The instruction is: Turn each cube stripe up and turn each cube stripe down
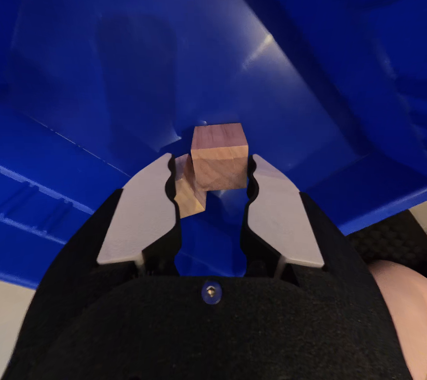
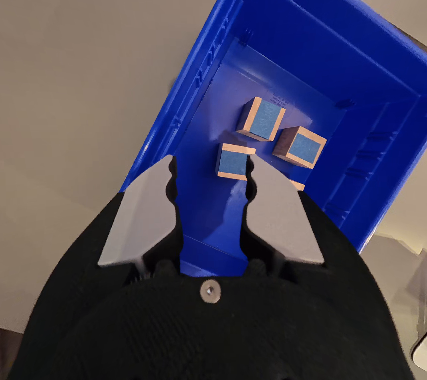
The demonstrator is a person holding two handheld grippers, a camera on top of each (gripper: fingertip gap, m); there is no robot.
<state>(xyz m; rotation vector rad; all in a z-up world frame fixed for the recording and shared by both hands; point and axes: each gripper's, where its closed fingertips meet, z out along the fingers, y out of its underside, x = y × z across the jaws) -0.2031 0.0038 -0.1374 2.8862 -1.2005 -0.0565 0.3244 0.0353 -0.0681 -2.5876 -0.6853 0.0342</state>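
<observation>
— Sitting just past the fingertips of the left claw [image 1: 209,159]: a bare wooden cube [image 1: 219,157], no stripe on the faces in view. Grasped?

— Not grasped. Spread wide, released, nothing between the pads. Just beside the inner edge of that claw's right finger [image 1: 272,202], contact impossible to tell. Tilted against the left finger [image 1: 143,204]: a second wooden cube [image 1: 188,191], partly hidden behind that finger, leaning at the first cube's lower left corner.

— And under both?

— Resting on the floor of a blue bin [image 1: 138,68], walls rising ahead and to both sides of the claw, front lip running below and to the right. Beyond the lip, right of the claw: a dark textured mat [image 1: 388,244] and a bit of a person's arm [image 1: 402,299].

— Right claw [image 2: 210,162]?

— Likewise open and empty, hovering above a blue bin [image 2: 323,29] and looking down into it. Stripe up, straight ahead of the tips: one cube [image 2: 232,162] with blue tape across its top, half tucked behind the right finger [image 2: 275,207]. Farther ahead: another taped cube [image 2: 262,119]. Ahead and to the right: a third taped cube [image 2: 300,148]. Peeking out past the right finger's outer edge: a sliver of wood [image 2: 298,185], too hidden to identify.

— Around the bin?

— Pale tabletop [image 2: 80,68] left of the claw and beyond.
</observation>
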